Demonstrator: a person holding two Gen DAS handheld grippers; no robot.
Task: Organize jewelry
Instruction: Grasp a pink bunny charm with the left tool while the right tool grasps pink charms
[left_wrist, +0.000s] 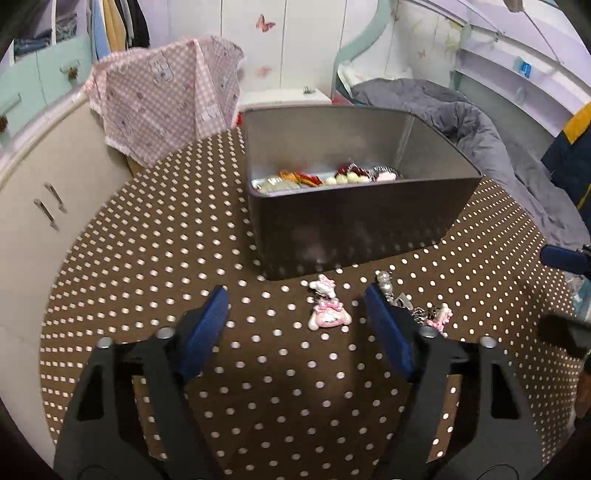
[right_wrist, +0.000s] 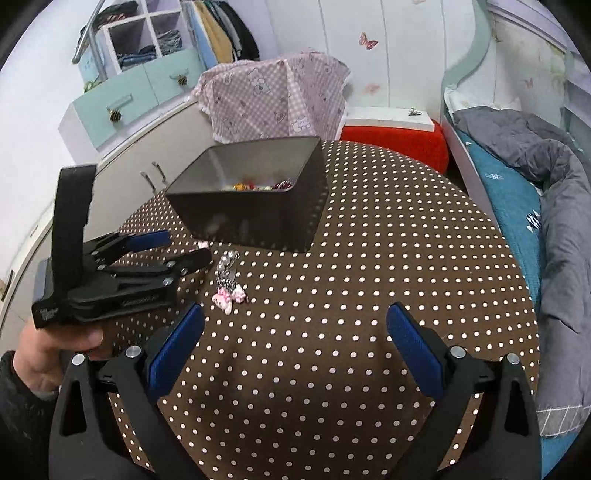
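A dark grey box (left_wrist: 354, 229) stands on the brown polka-dot table (left_wrist: 147, 266) and holds several beads and trinkets (left_wrist: 325, 177). In front of it lies a pink and white charm (left_wrist: 327, 304). A second pink charm on a pearl and metal chain (left_wrist: 424, 308) lies to its right, partly behind my left gripper's right finger. My left gripper (left_wrist: 297, 325) is open and empty just short of the first charm. In the right wrist view the box (right_wrist: 255, 199), the chain charm (right_wrist: 228, 284) and the left gripper (right_wrist: 177, 247) show. My right gripper (right_wrist: 295, 332) is open and empty above the table.
A pink checked cloth (left_wrist: 166, 96) covers something behind the table. A cream cabinet (left_wrist: 44, 206) stands left. A bed with a grey duvet (right_wrist: 554, 206) runs along the right. A red stool with a white box (right_wrist: 395, 140) sits behind the table.
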